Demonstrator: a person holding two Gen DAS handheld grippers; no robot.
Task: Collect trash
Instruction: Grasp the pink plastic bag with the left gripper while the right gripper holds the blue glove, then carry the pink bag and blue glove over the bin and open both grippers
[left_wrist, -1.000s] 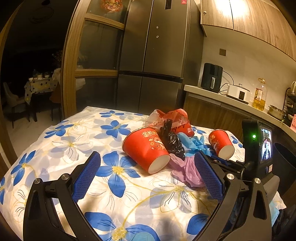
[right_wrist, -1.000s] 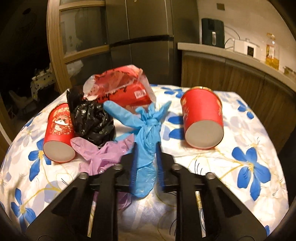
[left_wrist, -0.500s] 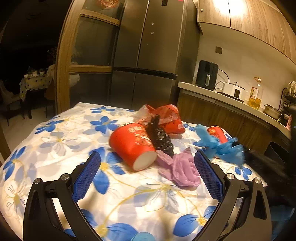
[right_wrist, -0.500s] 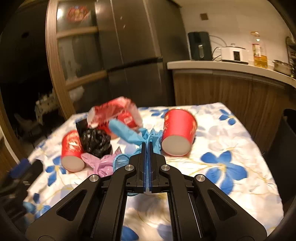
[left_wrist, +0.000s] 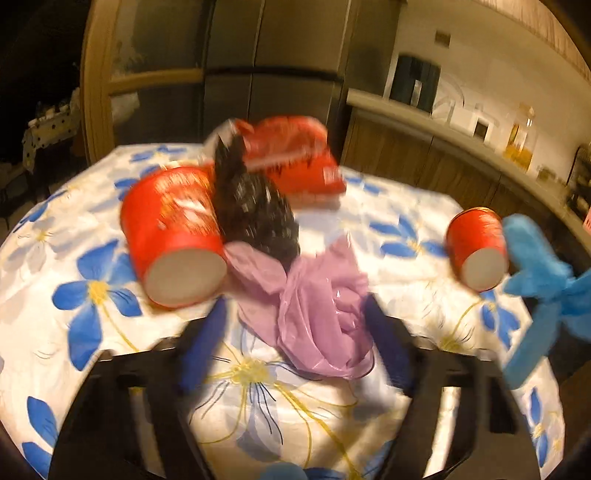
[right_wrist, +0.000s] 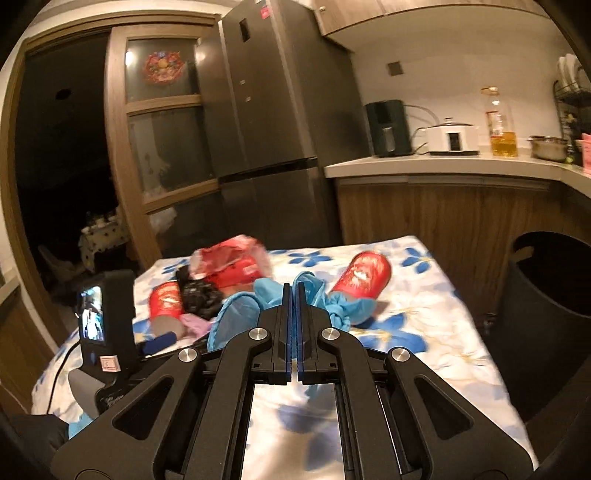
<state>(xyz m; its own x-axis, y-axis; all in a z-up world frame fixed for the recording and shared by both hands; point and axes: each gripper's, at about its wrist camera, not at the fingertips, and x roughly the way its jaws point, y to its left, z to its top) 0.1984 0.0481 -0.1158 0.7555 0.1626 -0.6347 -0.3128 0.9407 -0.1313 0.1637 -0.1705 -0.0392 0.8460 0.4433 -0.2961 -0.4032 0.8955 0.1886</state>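
My right gripper is shut on a blue glove and holds it above the table; the glove also shows at the right of the left wrist view. My left gripper is open, its blurred blue pads either side of a crumpled purple bag. Behind it lie a black bag, a red snack packet and a large red cup on its side. A smaller red cup lies to the right.
The table has a white cloth with blue flowers. A dark bin stands at the table's right side. A fridge and a counter with appliances are behind.
My left gripper has moved forward and down so its pads flank the purple bag. My right gripper has lifted the blue glove higher and back from the pile.
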